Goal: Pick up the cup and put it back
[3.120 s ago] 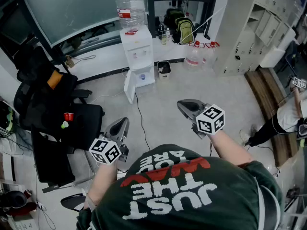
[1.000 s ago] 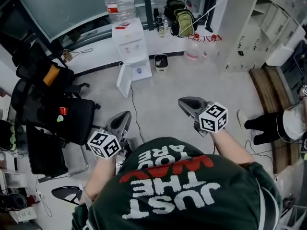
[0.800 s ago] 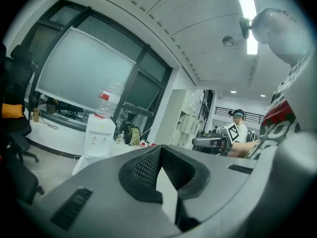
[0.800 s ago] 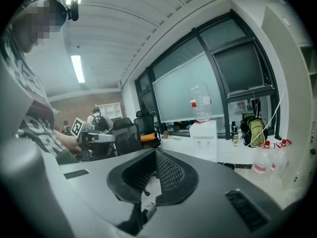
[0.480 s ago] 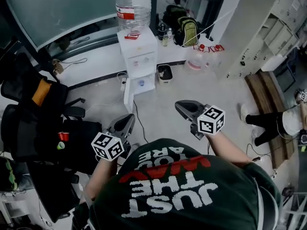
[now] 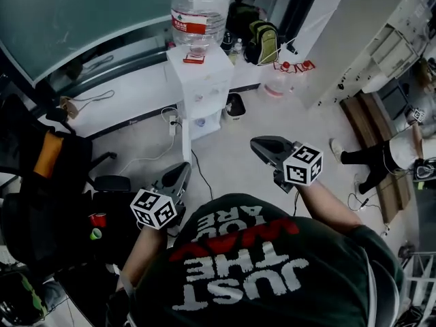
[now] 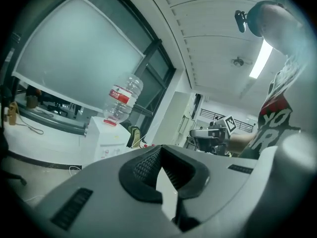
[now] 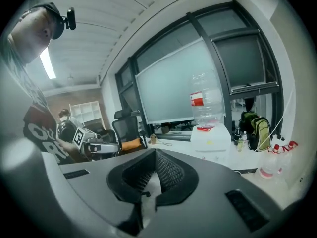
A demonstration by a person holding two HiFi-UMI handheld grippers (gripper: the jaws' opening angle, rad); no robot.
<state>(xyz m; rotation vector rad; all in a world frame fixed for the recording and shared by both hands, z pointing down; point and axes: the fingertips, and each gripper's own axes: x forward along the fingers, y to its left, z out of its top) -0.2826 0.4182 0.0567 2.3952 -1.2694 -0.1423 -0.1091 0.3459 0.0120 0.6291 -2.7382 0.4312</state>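
Nearest us, our left tongs (image 6: 178, 174) and right tongs (image 6: 263, 146) are pressed together, empty. To our left, a red cup (image 6: 97, 219) sits on a black chair (image 6: 58, 213). The water dispenser (image 6: 201, 80) stands beyond. We judge this the approach: next, reach the cup and spread the tongs.

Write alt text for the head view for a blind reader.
A person holds the left tool and right tool, both shut and empty, toward a white water dispenser. A red cup sits on a dark surface at left.
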